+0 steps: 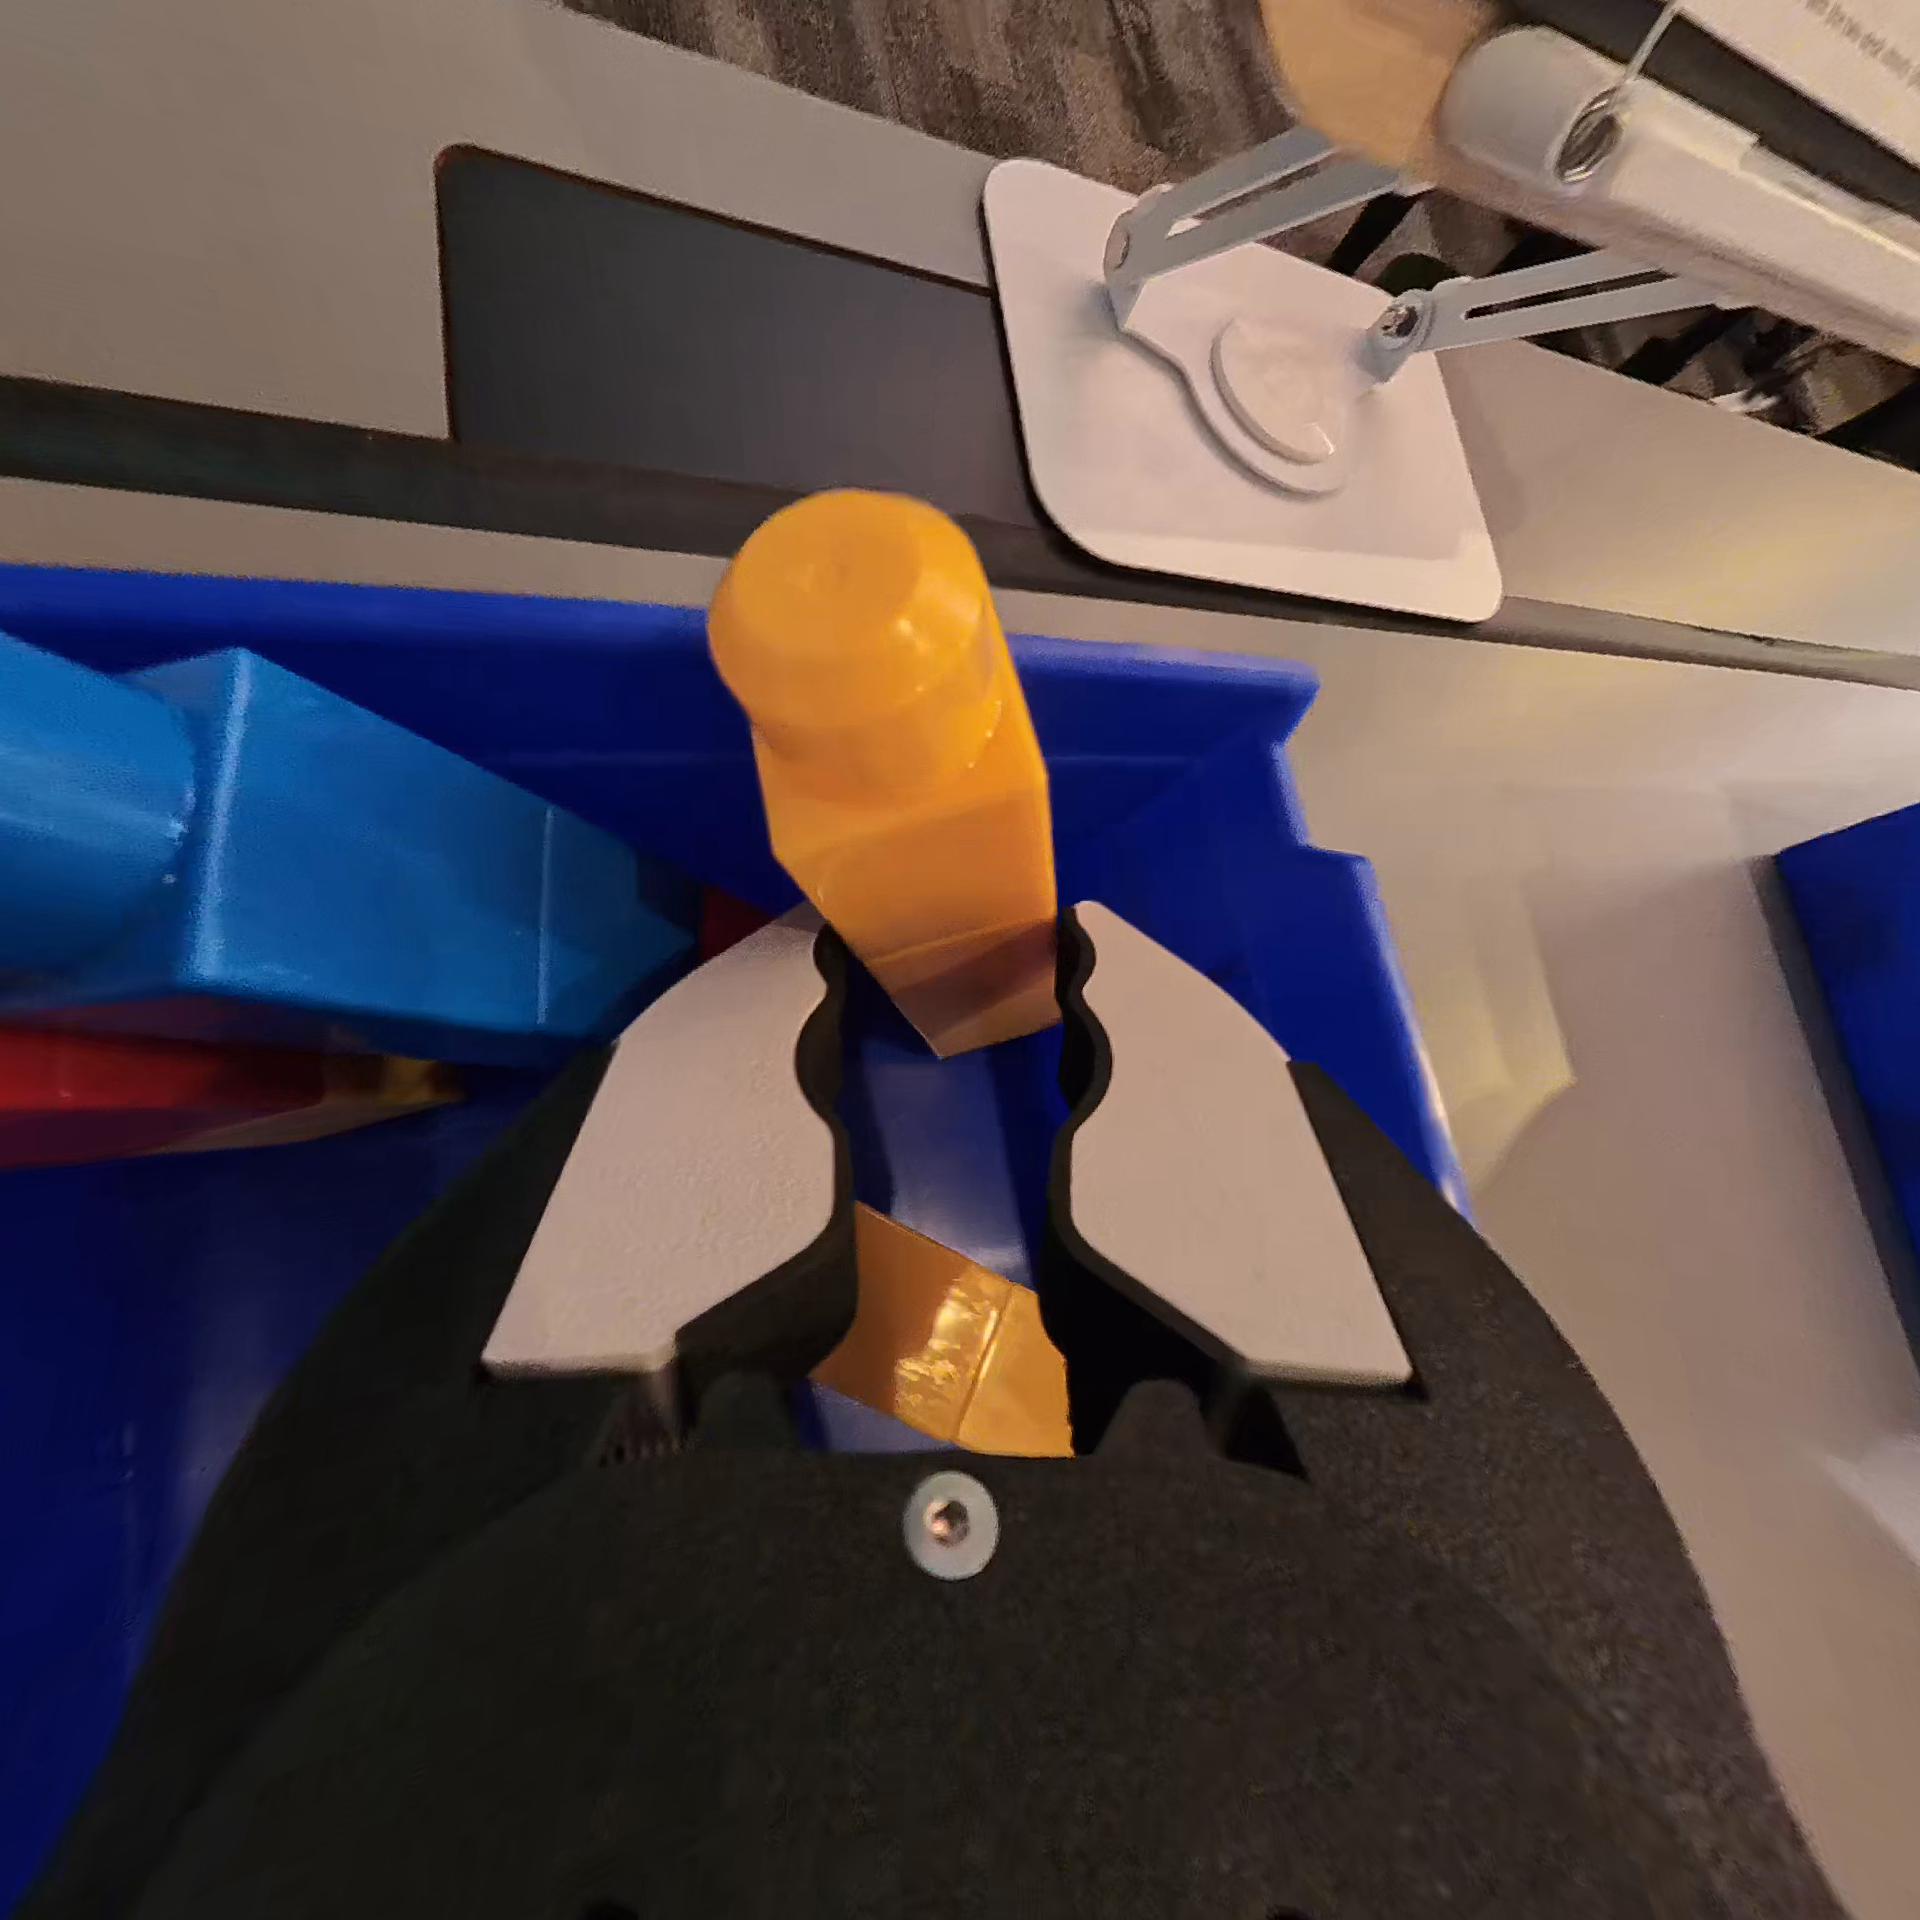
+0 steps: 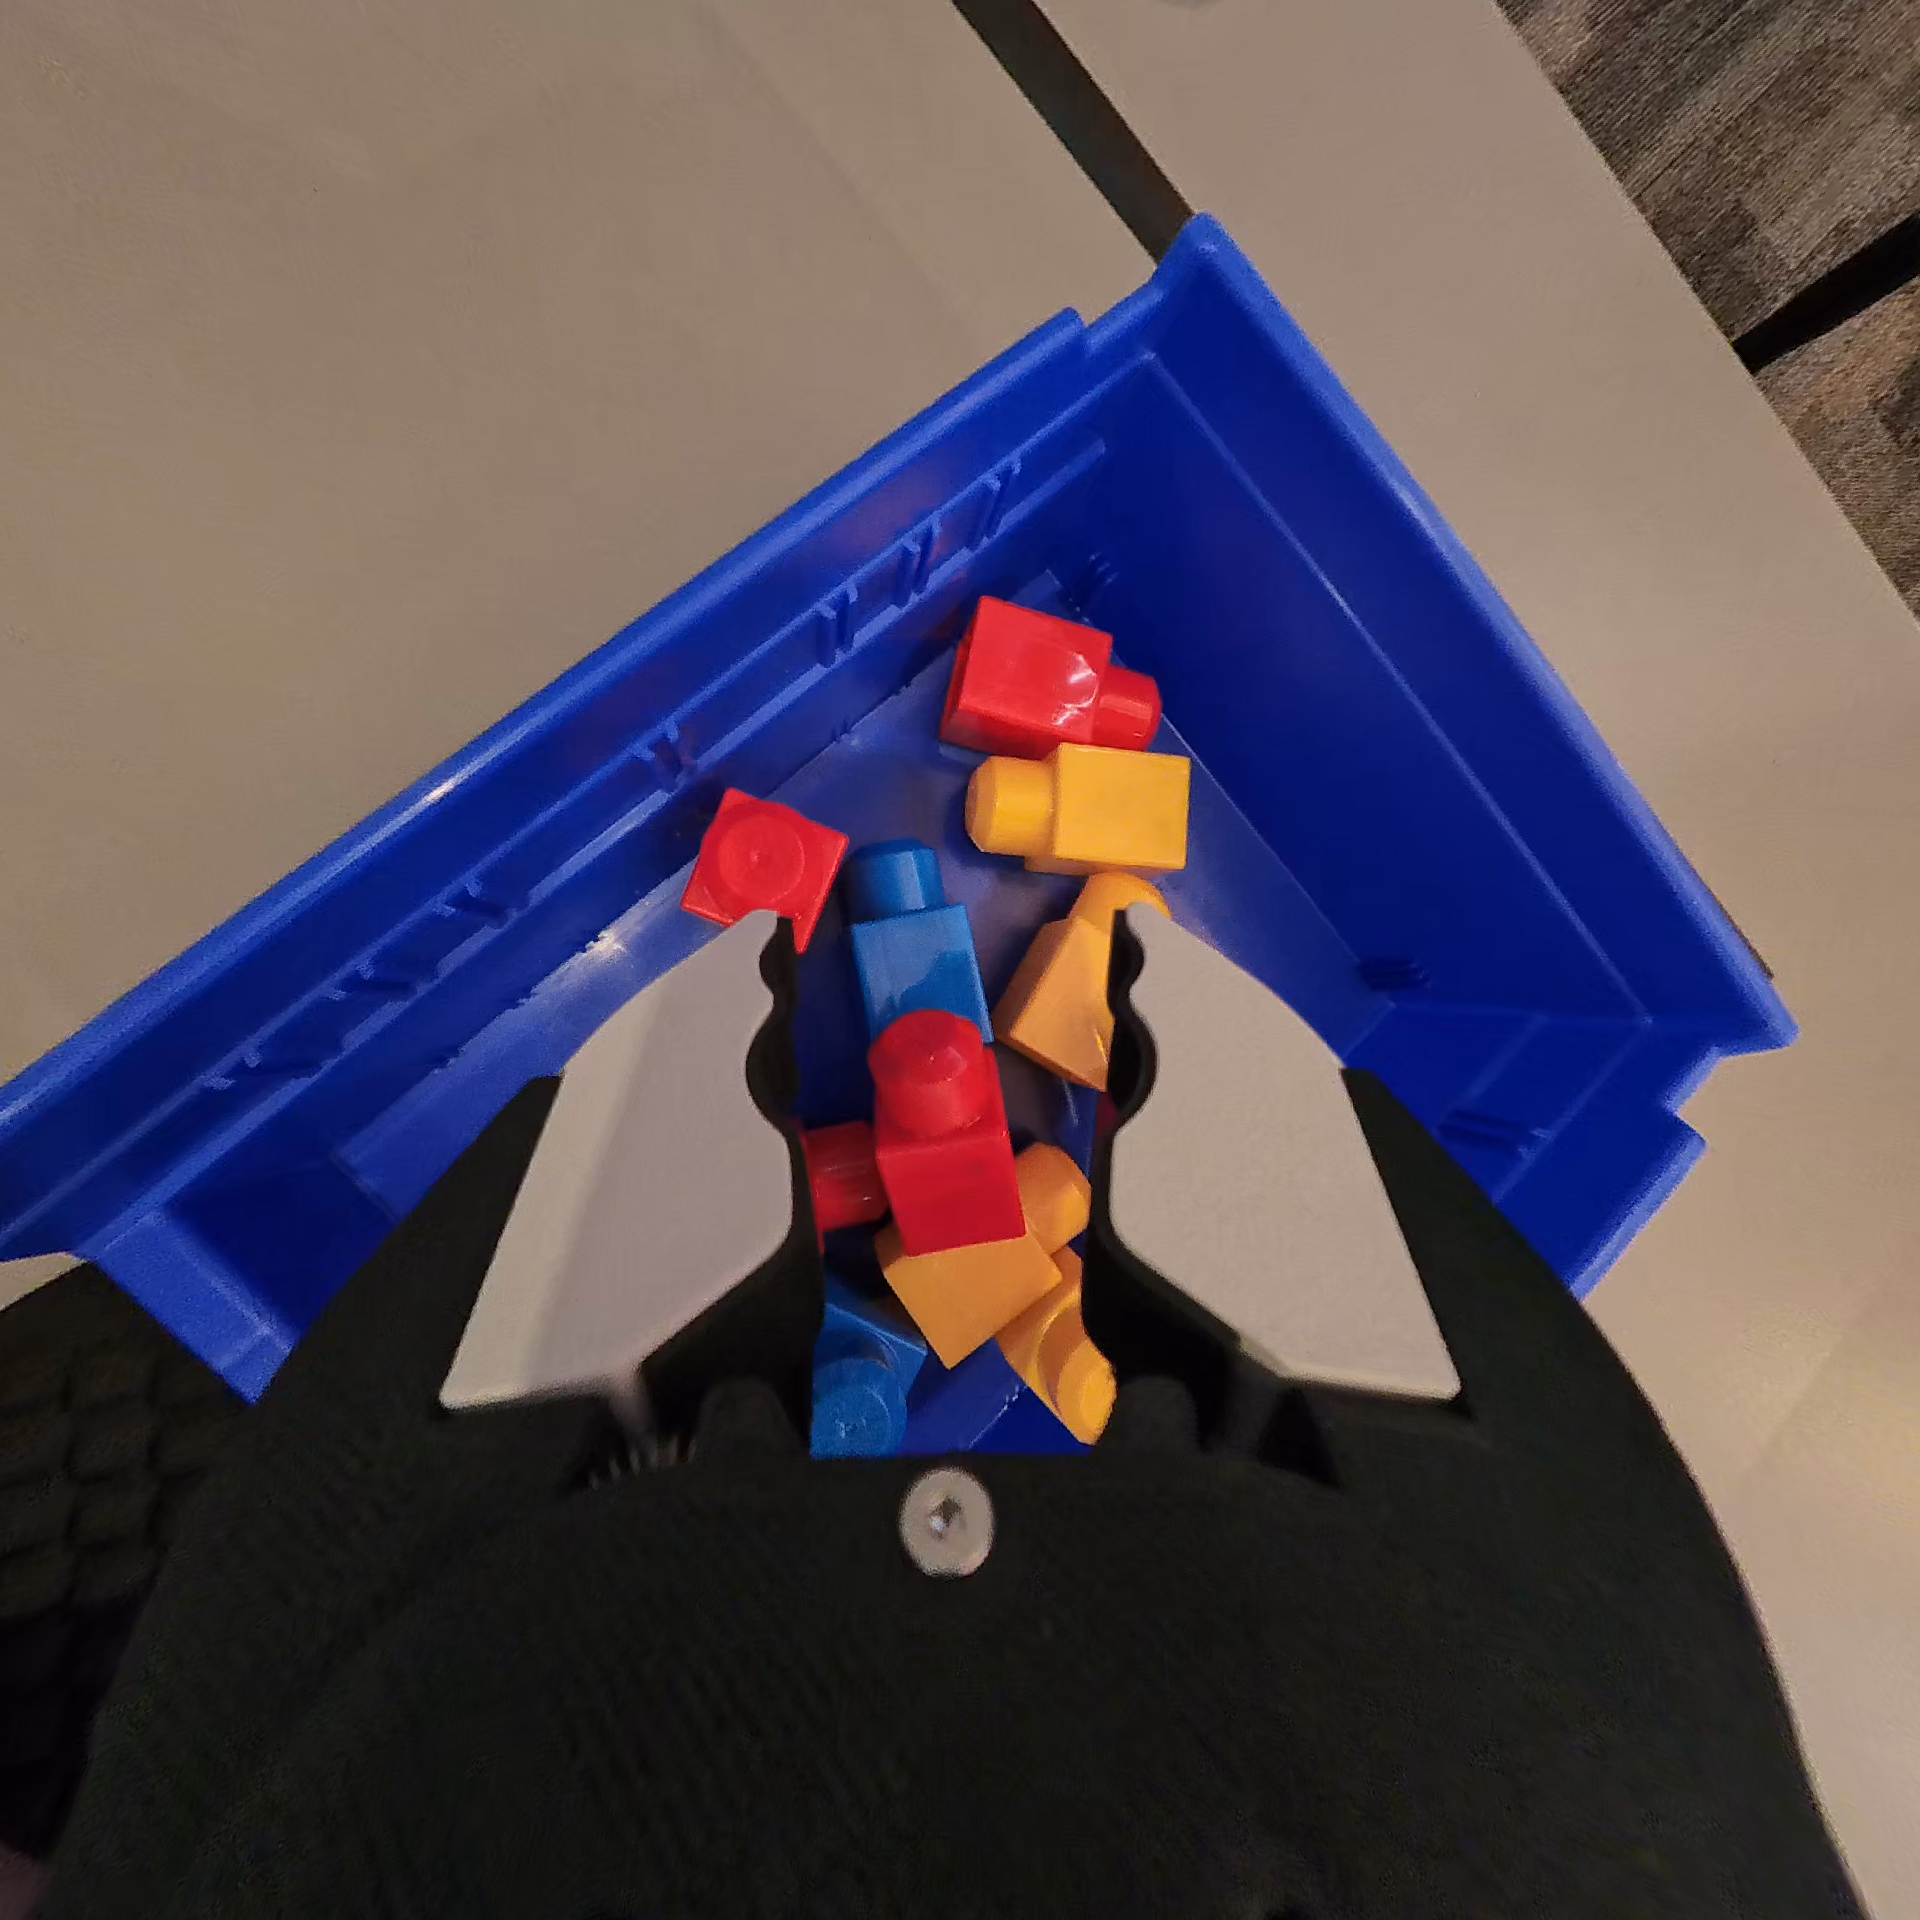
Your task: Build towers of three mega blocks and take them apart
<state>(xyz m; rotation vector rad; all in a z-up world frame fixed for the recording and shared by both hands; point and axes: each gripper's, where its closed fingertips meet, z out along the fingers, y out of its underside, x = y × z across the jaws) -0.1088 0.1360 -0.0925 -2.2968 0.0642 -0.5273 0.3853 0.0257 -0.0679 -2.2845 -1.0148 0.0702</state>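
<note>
The orange plastic single-stud mega block (image 1: 894,769) is clamped at its base between the tips of the left tongs (image 1: 951,966), stud pointing away toward twelve o'clock, raised above the deep blue plastic bin (image 1: 1143,727). Both pads look pressed on its lower sides. A large blue block (image 1: 343,873) lies blurred at nine o'clock, with red pieces under it.

The right tongs (image 2: 951,925) hang over the same kind of blue bin (image 2: 1403,644), jaws fairly wide and gripping nothing. Loose blocks lie below them: a blue block (image 2: 914,935) between the tips, a red block (image 2: 945,1132) stud-up toward six o'clock, a red block (image 2: 764,857) at the left tip, an orange block (image 2: 1070,987) against the right finger, and a red (image 2: 1049,681) and an orange (image 2: 1091,810) pair at twelve o'clock.

This looks like the gathering step: one piece lifted, no tower begun. Next, I judge, the orange block must be carried to the pale grey surface (image 2: 416,312) and stood stud-up, while the right tongs drop, square up on one block's flat sides, and close.
</note>
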